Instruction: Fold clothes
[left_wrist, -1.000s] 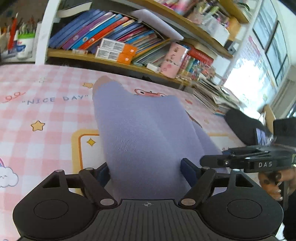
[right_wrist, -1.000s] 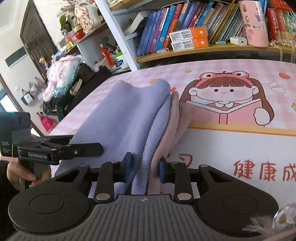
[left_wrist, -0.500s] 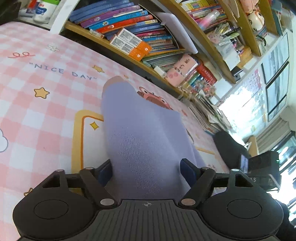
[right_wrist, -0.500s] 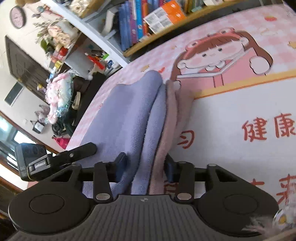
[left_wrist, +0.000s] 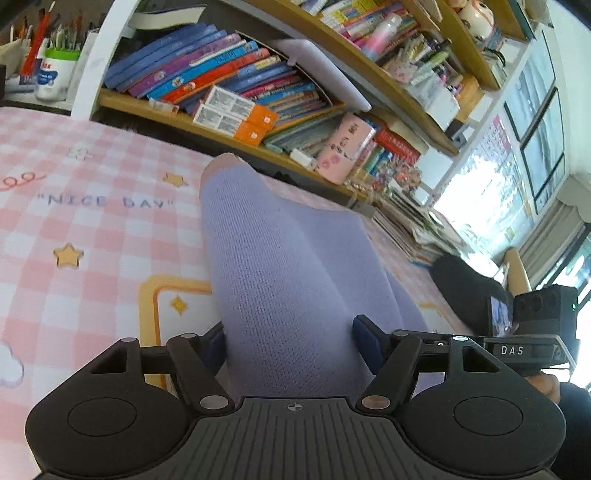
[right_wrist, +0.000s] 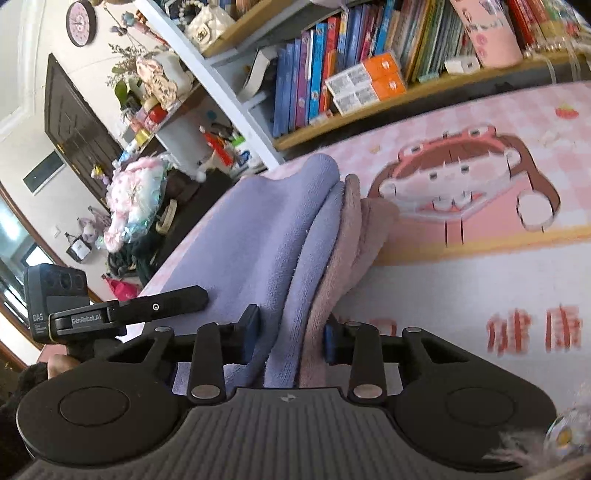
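Lavender knit garment (left_wrist: 295, 280), pink-lined, hangs bunched over the pink checked mat (left_wrist: 92, 229). We hold it at two places, we judge to carry a fold: our left gripper (left_wrist: 291, 343) and right gripper (right_wrist: 291, 332) each clamp its layers. Bookshelf (left_wrist: 240, 107) stands behind.

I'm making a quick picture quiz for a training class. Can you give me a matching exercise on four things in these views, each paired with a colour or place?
Things:
1. cloth
2. boxes
3. clock
4. pen cup

Descriptions:
A. on the wall, top left in the right wrist view
B. lilac, gripped by both grippers
C. white with a green rim, far left in the left wrist view
D. orange and white, on the shelf before the books

Pairs: 1-B, 2-D, 3-A, 4-C
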